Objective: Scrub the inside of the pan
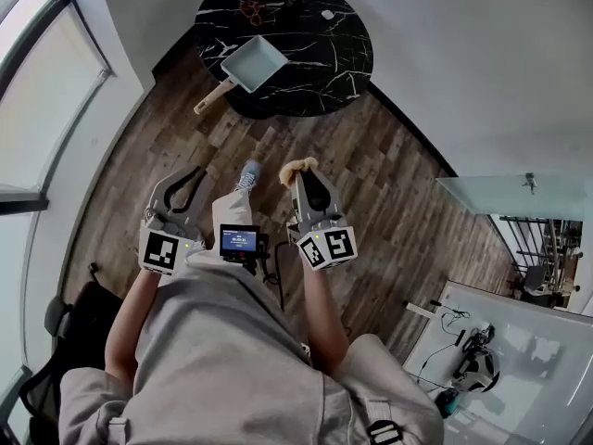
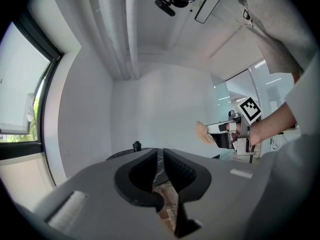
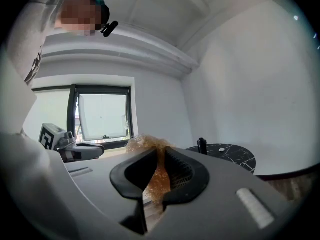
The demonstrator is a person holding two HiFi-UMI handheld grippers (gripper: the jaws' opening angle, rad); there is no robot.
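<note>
I've got the scrubber (image 3: 146, 145) pinched in my right gripper (image 3: 161, 160) and my left gripper (image 2: 161, 159) closed on nothing, but with the pan (image 1: 253, 63) on the black table (image 1: 343, 26), well ahead of those 2 tools, I judge all the scrubbing remains.

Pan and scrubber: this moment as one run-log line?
left gripper: shut, empty | right gripper: shut on scrubber | pan: on black table, apart from both grippers | scrubbing: not begun

Round black marble table (image 1: 324, 63), wood plank floor (image 1: 408, 221) — bright window (image 3: 102, 116)
</note>
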